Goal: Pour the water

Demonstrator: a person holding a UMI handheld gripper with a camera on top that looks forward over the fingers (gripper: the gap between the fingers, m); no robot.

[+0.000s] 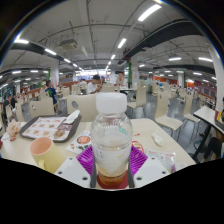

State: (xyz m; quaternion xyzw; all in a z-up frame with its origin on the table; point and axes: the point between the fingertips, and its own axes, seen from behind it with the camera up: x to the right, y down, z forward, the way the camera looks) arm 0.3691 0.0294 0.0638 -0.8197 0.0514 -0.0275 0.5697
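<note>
We hold a clear plastic bottle (111, 140) upright in the gripper (111, 160), its purple pads (86, 159) pressed against both sides of the body, above the pale table (150, 132). The white cap (111, 102) looks screwed on, so a tilt now would likely pour nothing. An orange cup (41, 152) stands just beside the bottle. We judge the thin wall may buckle or slip through the pads as we tip it, and a fast tilt could splash past the cup's narrow mouth toward the tray (48, 127) beyond.

Bottle (111, 140) base hidden between fingers (86, 160)
</note>
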